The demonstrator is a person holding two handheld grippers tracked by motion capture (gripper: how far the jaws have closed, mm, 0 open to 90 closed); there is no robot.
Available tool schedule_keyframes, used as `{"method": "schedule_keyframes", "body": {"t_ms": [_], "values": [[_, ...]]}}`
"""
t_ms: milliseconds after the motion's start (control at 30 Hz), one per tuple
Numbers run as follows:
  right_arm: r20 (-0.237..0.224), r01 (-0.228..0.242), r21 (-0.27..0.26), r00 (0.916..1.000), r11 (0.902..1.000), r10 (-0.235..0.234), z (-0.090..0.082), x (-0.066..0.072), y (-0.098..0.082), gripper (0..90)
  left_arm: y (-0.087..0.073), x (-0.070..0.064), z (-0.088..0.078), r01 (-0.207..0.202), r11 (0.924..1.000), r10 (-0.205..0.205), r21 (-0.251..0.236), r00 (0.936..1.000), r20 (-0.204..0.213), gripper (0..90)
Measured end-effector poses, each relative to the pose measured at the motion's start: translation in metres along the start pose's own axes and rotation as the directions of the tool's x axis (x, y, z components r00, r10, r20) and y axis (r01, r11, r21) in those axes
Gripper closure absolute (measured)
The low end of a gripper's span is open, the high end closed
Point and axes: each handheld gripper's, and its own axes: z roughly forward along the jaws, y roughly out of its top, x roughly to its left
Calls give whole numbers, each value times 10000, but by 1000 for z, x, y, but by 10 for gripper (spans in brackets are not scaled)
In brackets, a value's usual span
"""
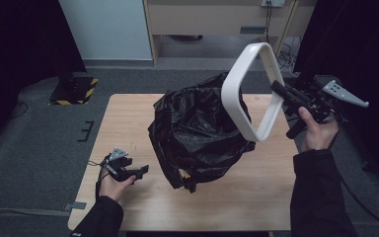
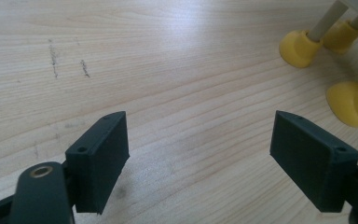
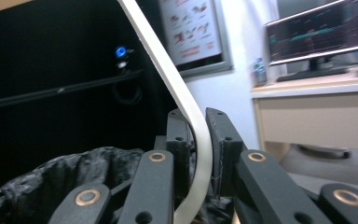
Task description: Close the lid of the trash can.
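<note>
High view: the right gripper (image 1: pixel 282 94) is clamped on one side of a white rounded-rectangle ring (image 1: pixel 250 91), holding it tilted in the air above the far right part of the bench (image 1: pixel 128 123), over a bin lined with a black bag (image 1: pixel 197 133) near the middle. Judging by this, the ring is off the bin; whether it is being fitted or removed cannot be told. The left gripper (image 1: pixel 128 170) rests near the left edge, jaws wide apart and empty. The bag hides the bin's body; yellow feet (image 2: pixel 349 98) show in the left gripper view.
</note>
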Motion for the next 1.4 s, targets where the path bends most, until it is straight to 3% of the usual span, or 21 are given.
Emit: {"method": "schedule_keyframes", "body": {"t_ms": [33,233,400,600,633,767,800,833,1000,1200,1400], "values": [[-323,54,392,9995,9992,-41,12,4,1,803,0,0,-1,28,10000,-28,-34,10000,-15,188],[-1127,178,1372,9936,9904,-22,40,9,2,803,1,1,-2,98,9999,-99,-135,9999,-23,189],[-1403,627,2240,9896,9726,-315,60,12,2,802,2,2,-4,140,9995,-141,-289,9999,-42,191],[-1769,948,2649,9830,9596,-483,75,16,1,798,3,2,-7,190,9986,-196,-490,9997,-114,193],[-1839,1187,2908,9807,9494,-662,82,18,1,798,4,2,-9,181,9976,-192,-670,9997,-163,194],[-1918,1582,3304,9765,9305,-979,92,17,-1,797,5,2,-12,230,9953,-256,-937,9993,-265,194],[-1918,1582,3304,9765,9305,-979,92,17,-1,797,5,2,-12,230,9953,-256,-937,9993,-265,194],[-1954,1739,3530,9746,9193,-1093,97,17,-3,795,5,3,-12,238,9953,-267,-941,9992,-295,196],[-2062,1891,3787,9715,9060,-1166,107,17,-7,781,7,2,-14,282,9934,-316,-1110,9991,-292,198],[-2062,2103,3893,9688,8968,-1377,116,18,-12,767,8,2,-17,238,9897,-287,-1409,9990,-330,205],[-2080,2028,3822,9695,9016,-1299,119,19,-15,741,12,2,-23,249,9844,-326,-1740,9986,-412,211]]}}
